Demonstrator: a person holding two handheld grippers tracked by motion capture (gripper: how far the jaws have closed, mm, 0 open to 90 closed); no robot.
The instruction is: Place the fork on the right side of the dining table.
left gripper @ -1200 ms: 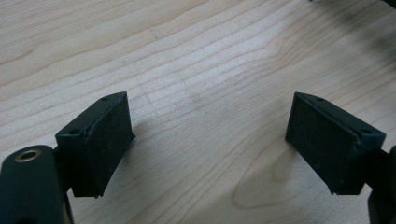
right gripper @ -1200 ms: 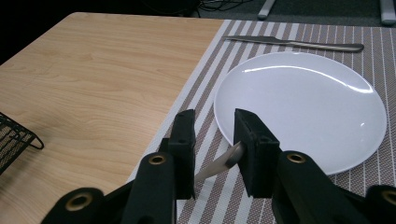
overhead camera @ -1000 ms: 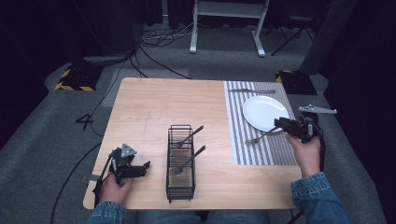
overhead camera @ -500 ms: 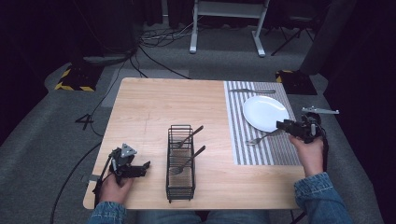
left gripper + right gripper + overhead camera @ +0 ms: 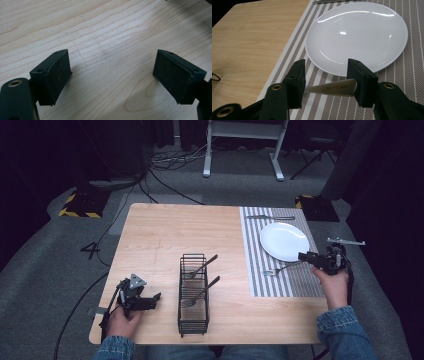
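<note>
Rightward and slightly back is how the right tongs (image 5: 306, 256) have drifted over the last second, drawing the fork (image 5: 280, 269) with them along the striped placemat (image 5: 280, 287), while the left tongs (image 5: 152, 299) have stayed parked on the near left of the desk (image 5: 165, 230).

Nearest, the left hand (image 5: 120, 320) rests at the desk's front edge, forearm coming straight in, its tongs lying low and pointing right toward the wire cutlery rack (image 5: 193, 292); in the left gripper view the jaws are spread wide over bare wood with nothing between them. That looks like a waiting pose, kept clear of the work.

Just beyond stands the rack, two utensils leaning out of it, handles up and to the right.

On the right side, the right hand (image 5: 332, 285) reaches forward over the placemat's right edge, wrist roughly level, tongs aimed left. In the right gripper view its jaws are clenched on the end of the fork's flat handle (image 5: 334, 88), which crosses between the pads. The fork lies just in front of the white plate (image 5: 284, 240), tines pointing left, probably being set as a place setting.

Farthest, a knife (image 5: 270, 217) lies on the placemat behind the plate.
</note>
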